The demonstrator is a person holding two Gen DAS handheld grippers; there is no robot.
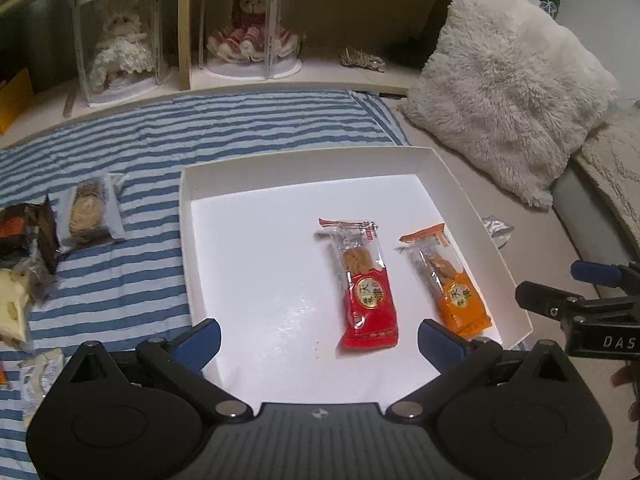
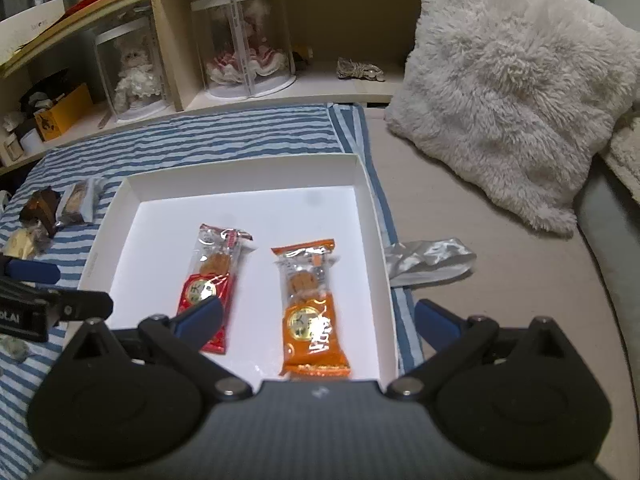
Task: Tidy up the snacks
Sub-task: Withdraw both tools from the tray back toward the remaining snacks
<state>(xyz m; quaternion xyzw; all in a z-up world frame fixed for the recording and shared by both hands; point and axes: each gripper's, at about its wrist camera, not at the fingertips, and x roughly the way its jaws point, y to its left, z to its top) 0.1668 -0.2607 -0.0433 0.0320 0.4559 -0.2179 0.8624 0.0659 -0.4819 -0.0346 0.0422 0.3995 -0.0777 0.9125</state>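
A shallow white box (image 1: pixel 192 184) (image 2: pixel 124 192) lies on the striped bedcover. Inside it a red snack packet (image 1: pixel 366 292) (image 2: pixel 212 276) and an orange snack packet (image 1: pixel 452 284) (image 2: pixel 312 312) lie side by side, lengthwise. My left gripper (image 1: pixel 318 338) hangs open over the box's near edge, nothing between its blue pads. My right gripper (image 2: pixel 318 322) is open too, above the orange packet's near end and not touching it; in the left wrist view its fingers (image 1: pixel 536 300) show at the right edge. More wrapped snacks (image 1: pixel 90 212) (image 2: pixel 76 200) lie left of the box.
A fluffy white cushion (image 1: pixel 508 84) (image 2: pixel 512 84) leans at the right. A silver wrapper (image 2: pixel 428 262) lies just right of the box. Behind the bed, shelf cubbies hold dolls in clear cases (image 1: pixel 252 24) (image 2: pixel 240 40). Small packets (image 1: pixel 36 376) lie near the left front.
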